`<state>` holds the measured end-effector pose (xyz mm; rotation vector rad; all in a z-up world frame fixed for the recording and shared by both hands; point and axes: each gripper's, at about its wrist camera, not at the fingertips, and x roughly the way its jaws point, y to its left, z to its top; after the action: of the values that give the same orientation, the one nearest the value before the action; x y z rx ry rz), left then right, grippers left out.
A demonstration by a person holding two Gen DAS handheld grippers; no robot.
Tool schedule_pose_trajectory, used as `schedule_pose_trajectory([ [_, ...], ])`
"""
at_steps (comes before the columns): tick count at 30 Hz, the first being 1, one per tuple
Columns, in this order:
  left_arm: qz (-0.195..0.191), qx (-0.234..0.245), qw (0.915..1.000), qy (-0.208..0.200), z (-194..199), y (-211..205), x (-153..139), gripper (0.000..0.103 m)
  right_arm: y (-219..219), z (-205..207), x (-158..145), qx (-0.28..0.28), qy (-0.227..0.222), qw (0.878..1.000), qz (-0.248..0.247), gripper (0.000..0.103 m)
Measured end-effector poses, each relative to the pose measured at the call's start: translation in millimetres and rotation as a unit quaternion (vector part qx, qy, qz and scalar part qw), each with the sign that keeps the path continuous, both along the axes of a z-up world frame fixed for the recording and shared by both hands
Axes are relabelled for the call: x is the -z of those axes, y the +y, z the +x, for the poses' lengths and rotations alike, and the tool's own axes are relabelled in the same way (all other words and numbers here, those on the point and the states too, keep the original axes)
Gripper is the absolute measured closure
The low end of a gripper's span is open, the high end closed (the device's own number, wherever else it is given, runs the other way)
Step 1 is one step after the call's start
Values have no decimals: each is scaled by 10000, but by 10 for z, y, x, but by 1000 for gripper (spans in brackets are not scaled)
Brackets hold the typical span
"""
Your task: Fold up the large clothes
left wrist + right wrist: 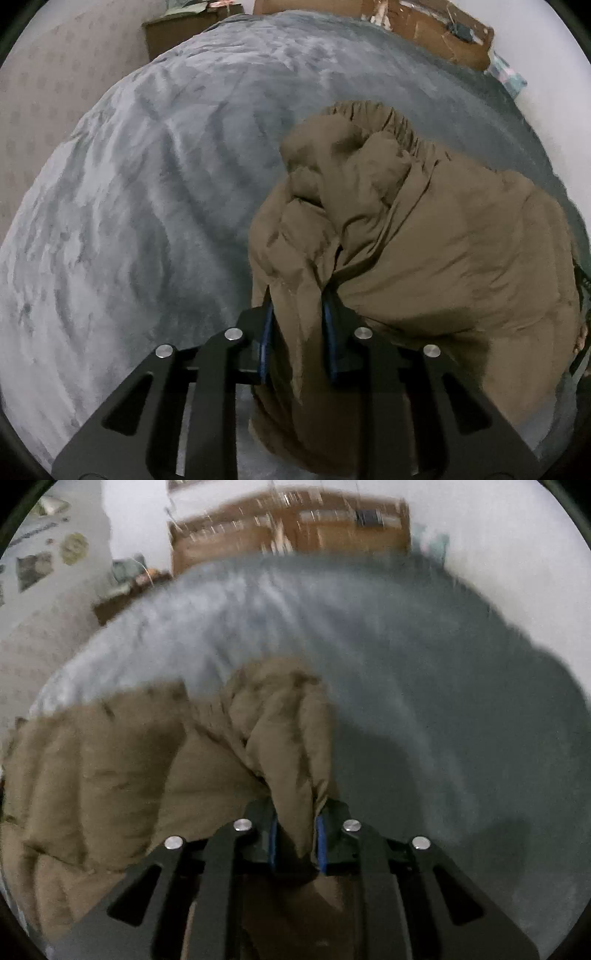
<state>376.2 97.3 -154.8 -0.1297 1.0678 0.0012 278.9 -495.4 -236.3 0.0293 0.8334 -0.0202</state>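
A large brown padded jacket (424,240) lies bunched on a grey-blue blanket (147,203) over a bed. My left gripper (297,314) is shut on a thick fold of the jacket, which hangs down between its blue-padded fingers (266,332). In the right wrist view my right gripper (296,827) is shut on another fold of the same jacket (110,775), whose bulk spreads to the left over the blanket (424,701). That view is motion-blurred. An elastic hem of the jacket (376,114) shows at its far side.
Cardboard boxes (436,33) stand beyond the far edge of the bed. A brown wooden cabinet (291,528) stands behind the bed. A small dark side table (173,33) stands at the far left corner. White walls surround the bed.
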Motion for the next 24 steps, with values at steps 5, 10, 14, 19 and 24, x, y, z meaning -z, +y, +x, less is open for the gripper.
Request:
schedule_pose_trajectory([
  [5,462,-155,9988,-76,90,-233,-122,38,-94,-62,-194,58,12,9995,301,64],
  [10,541,-283,9972,-441,-186,-224,-326,13,-133,-296,-541,112,-294,9989,349,30],
  [14,665,-265,9956,-612,-325,-310,-536,7,-107,-465,-693,194,-362,9985,357,30],
  [19,797,-71,9947,-638,-415,-660,-676,3,259,-648,-655,-60,-446,9987,260,30],
  [24,911,223,9933,-678,-480,-1015,-579,26,691,-723,-483,-406,-485,9979,101,32],
])
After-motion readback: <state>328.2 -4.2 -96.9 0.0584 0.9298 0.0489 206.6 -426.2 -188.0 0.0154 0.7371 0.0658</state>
